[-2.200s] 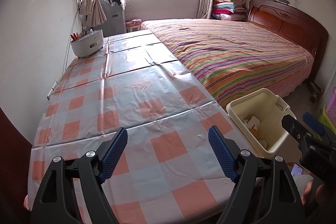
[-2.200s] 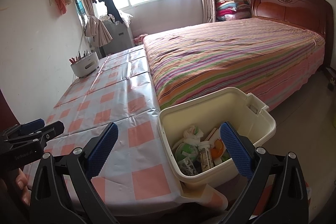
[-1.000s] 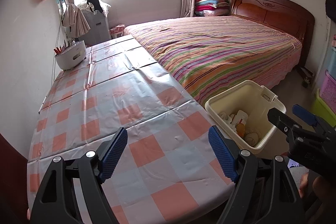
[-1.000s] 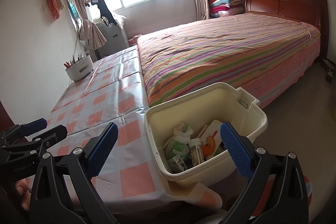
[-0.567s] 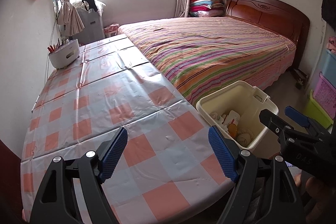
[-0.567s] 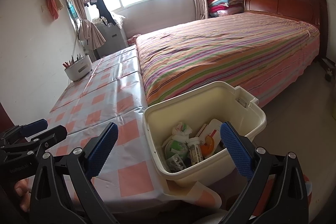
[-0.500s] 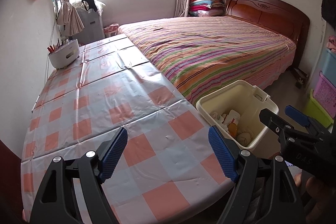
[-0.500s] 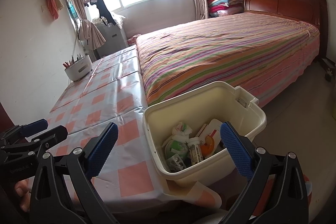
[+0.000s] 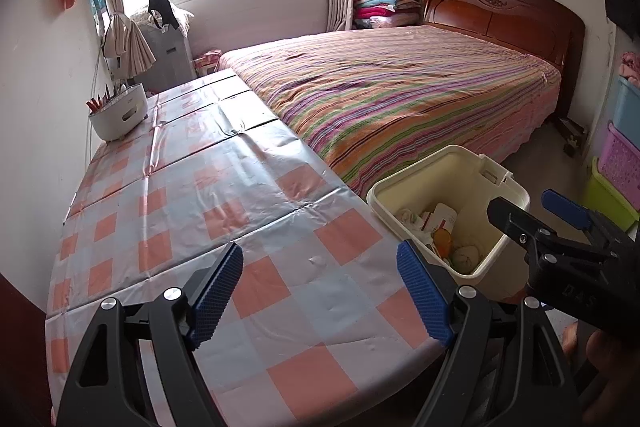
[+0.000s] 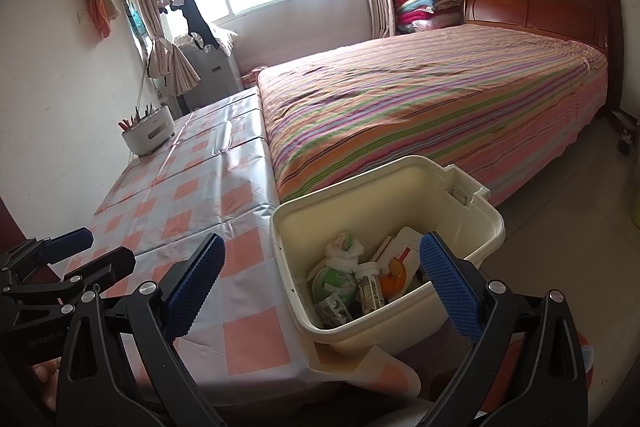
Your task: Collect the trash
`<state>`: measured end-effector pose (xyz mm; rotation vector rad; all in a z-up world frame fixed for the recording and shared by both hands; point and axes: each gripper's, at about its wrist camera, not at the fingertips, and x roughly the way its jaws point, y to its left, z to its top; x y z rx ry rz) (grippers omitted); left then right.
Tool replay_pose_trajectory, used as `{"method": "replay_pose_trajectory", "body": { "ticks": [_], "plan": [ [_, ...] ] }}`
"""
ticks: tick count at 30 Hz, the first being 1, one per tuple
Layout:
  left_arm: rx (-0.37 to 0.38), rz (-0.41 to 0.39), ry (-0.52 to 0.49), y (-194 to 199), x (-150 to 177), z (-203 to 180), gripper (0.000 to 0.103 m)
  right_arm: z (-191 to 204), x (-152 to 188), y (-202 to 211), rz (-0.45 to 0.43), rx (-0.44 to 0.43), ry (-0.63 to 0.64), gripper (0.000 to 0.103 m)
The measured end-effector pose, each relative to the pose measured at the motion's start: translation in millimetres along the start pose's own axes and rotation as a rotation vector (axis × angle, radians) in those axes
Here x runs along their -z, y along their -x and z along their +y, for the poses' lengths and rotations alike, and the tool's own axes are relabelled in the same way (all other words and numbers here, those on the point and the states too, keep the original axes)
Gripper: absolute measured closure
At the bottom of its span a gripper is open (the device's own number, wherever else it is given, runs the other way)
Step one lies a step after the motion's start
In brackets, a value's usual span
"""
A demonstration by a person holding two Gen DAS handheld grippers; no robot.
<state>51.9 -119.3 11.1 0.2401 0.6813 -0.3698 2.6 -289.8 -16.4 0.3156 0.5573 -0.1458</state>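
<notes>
Bin (image 10: 400, 195) of trash (image 10: 360, 279) beside table (image 9: 240, 187) edge; left tongs (image 9: 320, 291), right tongs (image 10: 320, 283) apart, empty.

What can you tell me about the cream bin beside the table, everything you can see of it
The cream bin looks like smooth plastic, roughly rectangular with rounded corners and a thick rolled rim. It stands upright and open, with no lid on it, and has a latch-like tab on its far wall. It stands at the corner of the checked table, close to the striped bed. Whether it touches either is unclear. Inside lies trash: crumpled white wrapping, a green packet, a small bottle, something orange and a white carton. Neither gripper touches it.
</notes>
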Motion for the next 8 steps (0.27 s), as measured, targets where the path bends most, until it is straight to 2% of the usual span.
{"method": "replay_pose_trajectory", "body": {
  "ticks": [8],
  "plan": [
    [0.005, -0.003, 0.006, 1.4, -1.7, 2.0, 0.026, -0.5, 0.5, 0.2, 0.0, -0.001, 0.002, 0.007]
  ]
}}
